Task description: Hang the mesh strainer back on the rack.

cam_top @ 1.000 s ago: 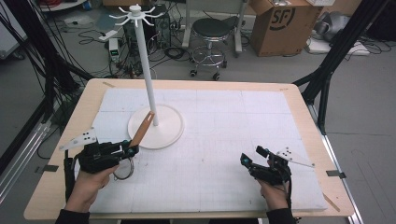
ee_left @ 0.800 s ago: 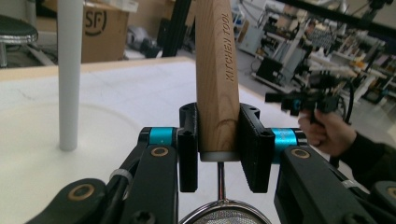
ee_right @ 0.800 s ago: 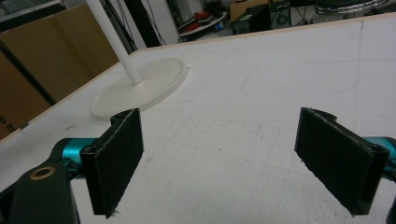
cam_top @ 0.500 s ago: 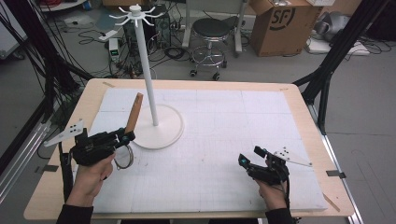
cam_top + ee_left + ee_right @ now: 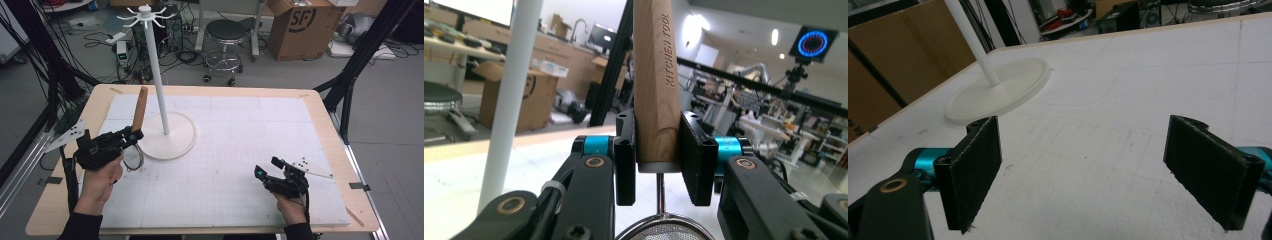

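Two claws, one strainer held upright by its handle

Two claws work at the tabletop (image 5: 320, 130). The left claw (image 5: 131, 136) is clamped on the wooden handle (image 5: 655, 85) of a strainer (image 5: 133, 157). In the left gripper view its two black pads (image 5: 625, 157) press the handle from both sides near its lower end, where a thin metal stem runs down to the mesh bowl (image 5: 663, 233) at the bottom edge. The bowl's inside cannot be made out. The handle bears the words "KITCHEN TOOL" and stands nearly upright, tilted slightly.

In the high view the handle rises from the claw just beside the white pole (image 5: 156, 75) of a stand, apart from it, while the round rim of the strainer hangs below the claw, at the edge of the stand's round base (image 5: 175, 142). The pole ends in a crown of short white hooks (image 5: 144, 15), well above the handle's tip.

The right claw (image 5: 260, 173) sits near the front right of the tabletop, well apart from the stand. In the right gripper view its pads (image 5: 975, 172) stand wide apart with nothing between them, above the white mat (image 5: 1148, 90), and the stand's base lies farther off.

Beyond the tabletop stand a stool (image 5: 230, 35) and a cardboard box (image 5: 302, 25); the box's contents cannot be seen.
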{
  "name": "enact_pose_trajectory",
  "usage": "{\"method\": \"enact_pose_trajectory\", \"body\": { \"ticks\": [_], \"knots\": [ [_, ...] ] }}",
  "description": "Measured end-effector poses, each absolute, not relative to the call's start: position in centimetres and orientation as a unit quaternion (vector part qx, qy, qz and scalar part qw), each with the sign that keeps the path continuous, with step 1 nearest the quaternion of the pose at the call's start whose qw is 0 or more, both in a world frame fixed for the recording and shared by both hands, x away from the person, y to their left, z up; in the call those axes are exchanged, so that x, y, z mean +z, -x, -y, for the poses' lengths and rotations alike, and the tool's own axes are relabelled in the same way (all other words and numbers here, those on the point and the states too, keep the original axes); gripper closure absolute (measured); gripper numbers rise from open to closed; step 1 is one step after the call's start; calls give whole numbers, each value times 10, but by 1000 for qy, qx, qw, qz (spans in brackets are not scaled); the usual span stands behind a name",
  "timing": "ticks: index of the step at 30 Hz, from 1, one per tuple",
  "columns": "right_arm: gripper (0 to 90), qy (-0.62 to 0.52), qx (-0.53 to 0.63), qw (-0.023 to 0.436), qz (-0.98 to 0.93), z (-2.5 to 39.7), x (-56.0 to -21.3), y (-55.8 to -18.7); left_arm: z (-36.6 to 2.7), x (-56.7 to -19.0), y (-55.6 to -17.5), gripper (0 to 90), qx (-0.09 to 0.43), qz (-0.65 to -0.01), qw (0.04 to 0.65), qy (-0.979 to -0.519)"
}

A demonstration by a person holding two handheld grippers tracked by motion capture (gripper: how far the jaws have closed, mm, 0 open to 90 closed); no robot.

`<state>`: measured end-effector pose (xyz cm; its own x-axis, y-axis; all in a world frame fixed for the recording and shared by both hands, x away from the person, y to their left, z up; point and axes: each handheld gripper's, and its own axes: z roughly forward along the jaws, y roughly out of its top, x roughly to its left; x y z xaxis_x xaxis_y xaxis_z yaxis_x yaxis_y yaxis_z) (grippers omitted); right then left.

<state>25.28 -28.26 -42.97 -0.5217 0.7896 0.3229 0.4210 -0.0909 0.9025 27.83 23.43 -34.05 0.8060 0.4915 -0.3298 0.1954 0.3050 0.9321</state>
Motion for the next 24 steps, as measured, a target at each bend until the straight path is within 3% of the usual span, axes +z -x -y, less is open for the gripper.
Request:
{"method": "enact_pose_trajectory", "body": {
  "ticks": [24],
  "knots": [
    [144, -463, 593, 154, -640, 291, -431, -254, -242, -293, -306, 712, 121, -277, 790, -533]
  ]
}}
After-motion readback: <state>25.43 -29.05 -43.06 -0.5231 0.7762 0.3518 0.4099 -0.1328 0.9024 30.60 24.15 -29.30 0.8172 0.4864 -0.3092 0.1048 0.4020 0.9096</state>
